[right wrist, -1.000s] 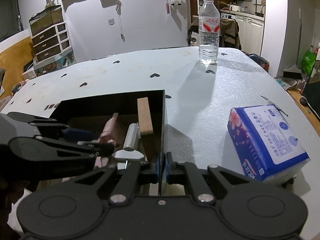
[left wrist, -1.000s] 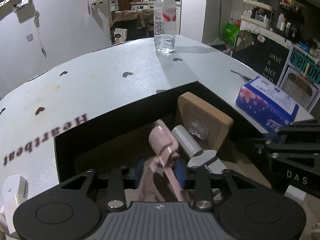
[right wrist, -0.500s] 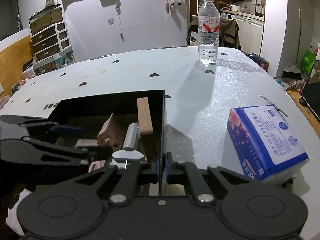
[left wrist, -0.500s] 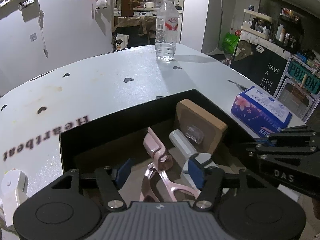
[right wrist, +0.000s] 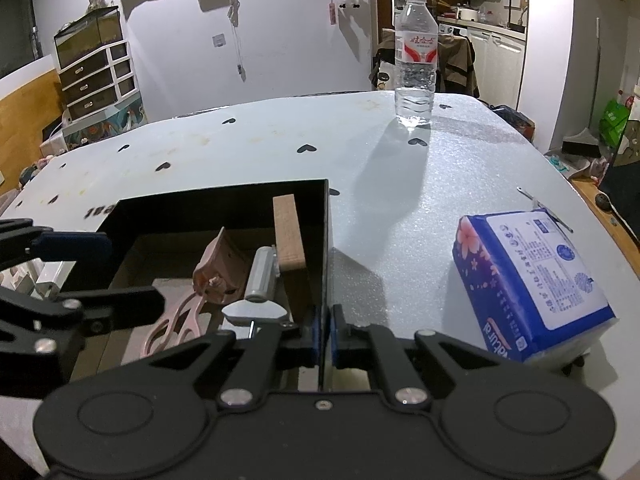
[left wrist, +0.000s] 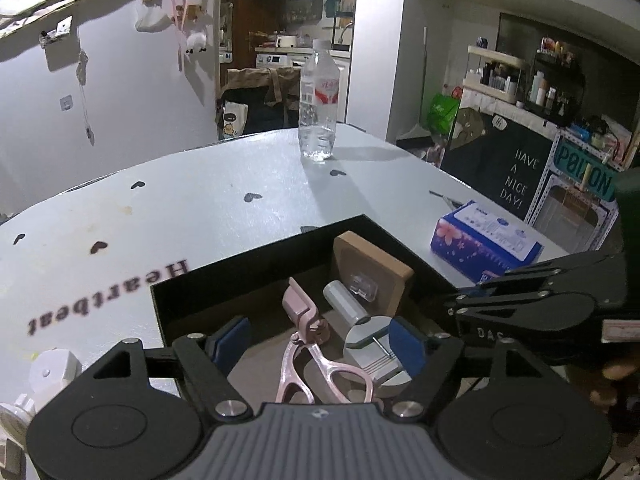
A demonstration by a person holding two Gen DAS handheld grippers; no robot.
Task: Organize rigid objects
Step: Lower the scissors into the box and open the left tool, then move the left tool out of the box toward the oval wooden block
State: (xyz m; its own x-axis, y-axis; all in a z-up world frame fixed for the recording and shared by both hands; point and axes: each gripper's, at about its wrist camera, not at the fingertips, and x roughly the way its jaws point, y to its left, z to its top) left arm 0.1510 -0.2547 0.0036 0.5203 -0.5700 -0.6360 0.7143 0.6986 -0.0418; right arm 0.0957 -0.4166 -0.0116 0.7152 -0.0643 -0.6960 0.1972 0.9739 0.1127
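The left tool (left wrist: 316, 340) hangs above the black box (left wrist: 240, 276) with its fingers spread wide and empty. The pink eyelash curler (left wrist: 308, 340), pinched between them a second ago, now lies released on the box floor, beside the silver cylinder (left wrist: 344, 304) and wooden block (left wrist: 372, 268). That placement appears complete. The right tool (right wrist: 325, 332) remains pressed together on the box's right wall. The tissue pack (right wrist: 532, 280) and water bottle (right wrist: 416, 68) rest unmoved on the tabletop (right wrist: 280, 148).

In the box (right wrist: 326, 216) at lower centre, the eyelash curler (left wrist: 308, 336) lay left of the metal cylinder (left wrist: 345, 304); the wooden block (left wrist: 372, 268) leaned behind. Tissue pack (right wrist: 532, 280) sat right, water bottle (right wrist: 415, 60) far behind on the table (right wrist: 260, 148).
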